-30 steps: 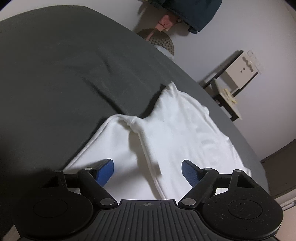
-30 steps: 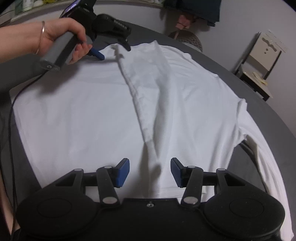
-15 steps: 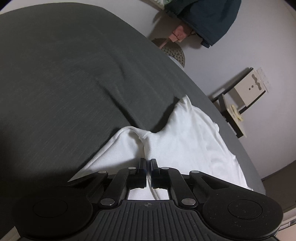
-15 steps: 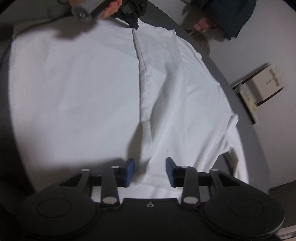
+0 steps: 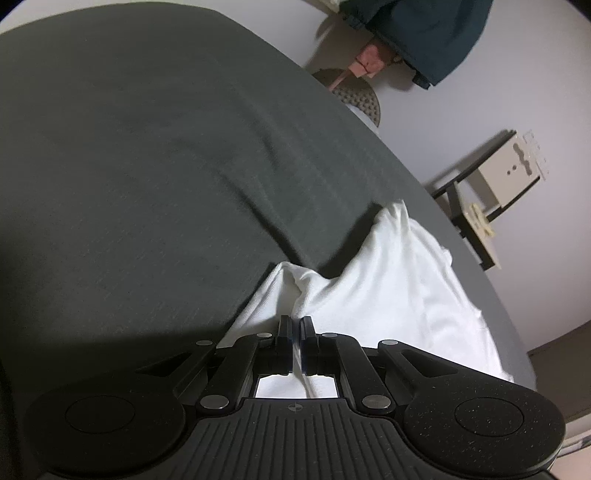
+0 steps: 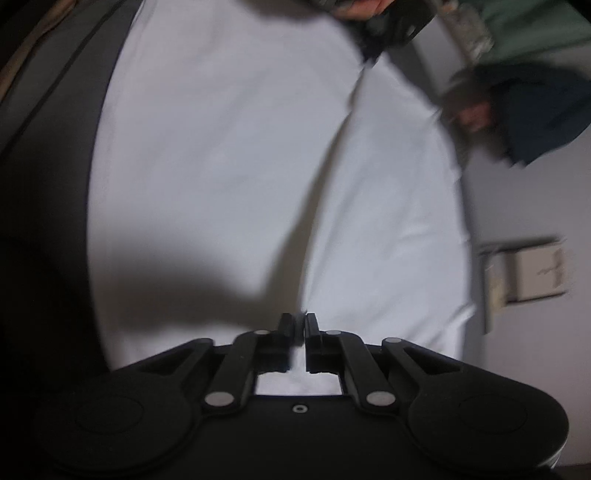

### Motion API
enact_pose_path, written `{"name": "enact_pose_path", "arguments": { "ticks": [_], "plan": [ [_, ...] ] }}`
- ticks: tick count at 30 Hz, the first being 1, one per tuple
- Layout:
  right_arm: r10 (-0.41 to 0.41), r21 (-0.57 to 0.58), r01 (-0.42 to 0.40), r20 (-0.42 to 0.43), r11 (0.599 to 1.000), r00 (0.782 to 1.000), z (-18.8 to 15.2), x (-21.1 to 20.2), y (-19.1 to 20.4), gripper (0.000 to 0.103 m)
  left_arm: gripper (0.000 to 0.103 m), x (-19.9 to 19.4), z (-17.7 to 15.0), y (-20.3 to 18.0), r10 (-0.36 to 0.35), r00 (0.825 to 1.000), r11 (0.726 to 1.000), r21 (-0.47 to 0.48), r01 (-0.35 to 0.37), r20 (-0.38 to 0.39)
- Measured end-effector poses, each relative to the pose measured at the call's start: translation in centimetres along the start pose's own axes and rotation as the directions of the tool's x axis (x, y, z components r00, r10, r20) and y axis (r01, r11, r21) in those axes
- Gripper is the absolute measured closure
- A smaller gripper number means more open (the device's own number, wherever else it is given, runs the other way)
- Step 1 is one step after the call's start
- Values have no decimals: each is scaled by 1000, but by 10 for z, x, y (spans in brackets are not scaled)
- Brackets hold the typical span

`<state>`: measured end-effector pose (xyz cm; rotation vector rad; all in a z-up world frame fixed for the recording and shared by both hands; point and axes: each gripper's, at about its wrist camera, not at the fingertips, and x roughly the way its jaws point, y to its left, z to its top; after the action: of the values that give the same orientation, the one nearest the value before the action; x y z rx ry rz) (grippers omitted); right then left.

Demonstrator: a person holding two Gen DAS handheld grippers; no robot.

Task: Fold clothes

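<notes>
The left gripper (image 5: 294, 334) is low over a grey bed (image 5: 155, 155), jaws pinched together on a raised ridge of the white shirt (image 5: 391, 280). The right gripper (image 6: 298, 332) is likewise clamped on that ridge near the shirt's nearer edge. Wide bare bedding lies left of the shirt; the right view is blurred, so a hand (image 6: 364, 9) at the top is probably gripping the left tool.

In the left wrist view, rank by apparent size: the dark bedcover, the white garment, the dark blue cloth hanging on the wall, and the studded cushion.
1. dark bedcover
2. white garment
3. dark blue hanging cloth, partly cut off by the frame
4. studded cushion, partly hidden behind the bed edge

Distance from the camera differs, so this ranks apparent size only.
</notes>
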<state>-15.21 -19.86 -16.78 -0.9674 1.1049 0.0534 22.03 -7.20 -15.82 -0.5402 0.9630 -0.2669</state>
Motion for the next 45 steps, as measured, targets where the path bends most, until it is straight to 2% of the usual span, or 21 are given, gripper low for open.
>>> {"name": "enact_pose_path", "arguments": {
  "ticks": [3, 4, 5, 8, 13, 15, 19, 21, 22, 24, 27, 30, 33, 36, 38, 40, 41, 42, 43, 44, 45],
  "plan": [
    [119, 178, -119, 9, 977, 993, -7, 2, -25, 76, 100, 0, -1, -8, 25, 1000, 997, 69, -25, 7],
    [171, 265, -176, 42, 948, 984, -12, -1, -42, 66, 99, 0, -1, -11, 33, 999, 995, 92, -33, 11],
    [212, 365, -228, 84, 903, 974, -20, -3, -62, 64, 99, 0, -1, -13, 40, 999, 993, 112, -41, 15],
    [220, 619, -266, 151, 739, 964, -55, 2, -118, 64, 99, -1, 1, -15, 48, 999, 992, 115, -50, 18],
    [264, 781, -308, 190, 543, 946, -92, 37, -157, 71, 99, -1, 4, -14, 49, 999, 992, 112, -52, 23],
    [314, 789, -360, 223, 498, 923, -97, 44, -155, 75, 99, -2, 3, -12, 48, 999, 992, 114, -50, 25],
    [354, 783, -365, 198, 504, 914, -87, 60, -149, 86, 99, -3, 2, -8, 41, 999, 993, 107, -43, 23],
    [375, 774, -391, 214, 498, 902, -86, 61, -147, 100, 99, -4, 1, -6, 38, 999, 994, 104, -40, 23],
    [387, 767, -415, 236, 489, 891, -86, 60, -147, 100, 99, -4, 1, -6, 38, 999, 994, 106, -40, 23],
    [376, 769, -401, 225, 498, 899, -89, 57, -150, 101, 99, -5, 1, -6, 38, 999, 993, 112, -41, 22],
    [363, 775, -410, 250, 480, 898, -95, 44, -157, 101, 99, -8, 2, -4, 37, 999, 993, 109, -38, 19],
    [375, 777, -402, 231, 484, 898, -98, 46, -155, 101, 99, -10, 3, -3, 37, 999, 993, 112, -39, 13],
    [430, 782, -410, 203, 470, 880, -96, 65, -147, 101, 99, -9, 2, 0, 38, 999, 992, 123, -39, 9],
    [444, 790, -407, 193, 459, 875, -94, 69, -149, 100, 99, -9, 3, 7, 20, 1000, 995, 95, -20, 6],
    [450, 800, -401, 188, 446, 873, -96, 69, -152, 96, 99, -10, 5, 7, 11, 1000, 996, 89, -10, -6],
    [446, 803, -390, 176, 450, 878, -97, 65, -152, 79, 99, -12, 5, 4, 36, 999, 994, 106, -33, -27],
    [425, 806, -377, 175, 456, 888, -99, 59, -152, 78, 96, -15, 5, 0, 57, 998, 992, 118, -52, -38],
    [404, 809, -365, 174, 461, 898, -101, 54, -152, 78, 87, -20, 5, -5, 85, 995, 987, 139, -77, -48],
    [375, 823, -355, 190, 443, 908, -105, 48, -155, 76, 80, -25, 3, -11, 109, 993, 981, 165, -99, -52],
    [345, 837, -346, 204, 424, 916, -109, 42, -158, 75, 57, -33, 1, -18, 122, 992, 972, 205, -112, -36],
    [302, 862, -331, 222, 383, 927, -117, 38, -163, 74, 30, -45, -4, -27, 128, 992, 960, 250, -124, 2]
  ]
}}
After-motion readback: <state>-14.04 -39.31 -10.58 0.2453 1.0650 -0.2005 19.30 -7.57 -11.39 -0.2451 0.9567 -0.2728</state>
